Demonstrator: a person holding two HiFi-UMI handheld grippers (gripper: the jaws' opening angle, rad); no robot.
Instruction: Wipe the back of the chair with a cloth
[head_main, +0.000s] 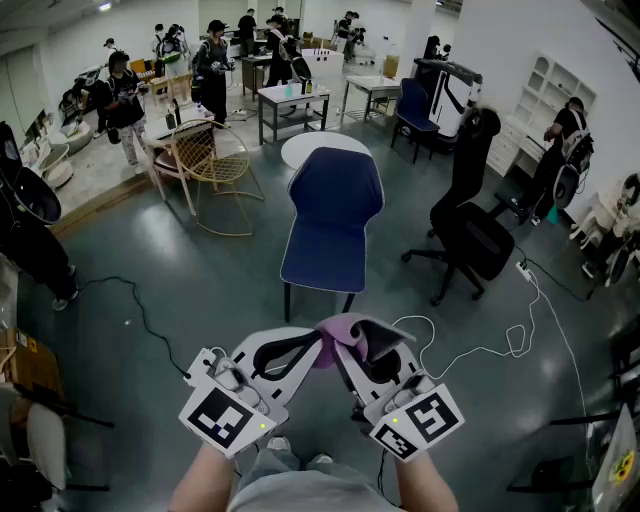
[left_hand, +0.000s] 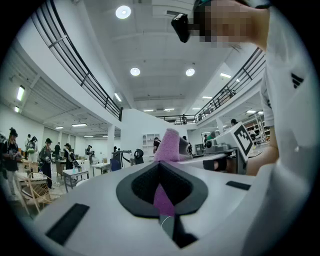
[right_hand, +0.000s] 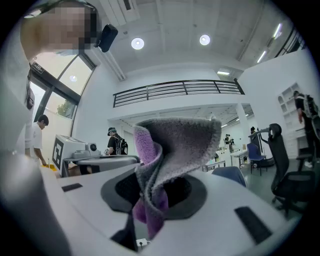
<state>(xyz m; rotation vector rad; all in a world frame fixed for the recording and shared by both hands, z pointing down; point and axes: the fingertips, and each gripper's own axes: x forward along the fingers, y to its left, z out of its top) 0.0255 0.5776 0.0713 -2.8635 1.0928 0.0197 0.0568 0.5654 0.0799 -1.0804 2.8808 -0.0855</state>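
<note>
A blue chair (head_main: 332, 215) stands on the grey floor ahead of me, its back turned toward me. Both grippers sit low in the head view, well short of the chair, jaws angled toward each other. A purple and grey cloth (head_main: 338, 330) hangs between them. My left gripper (head_main: 305, 350) is shut on a thin strip of the cloth (left_hand: 162, 197). My right gripper (head_main: 362, 345) is shut on a bunched fold of the cloth (right_hand: 170, 150), which rises above its jaws. The right gripper (left_hand: 235, 145) also shows in the left gripper view.
A black office chair (head_main: 470, 230) stands right of the blue chair, a wire chair (head_main: 210, 155) to its left, a round white table (head_main: 320, 148) behind it. A white cable (head_main: 480, 345) and a black cable (head_main: 140, 310) lie on the floor. People and tables fill the back.
</note>
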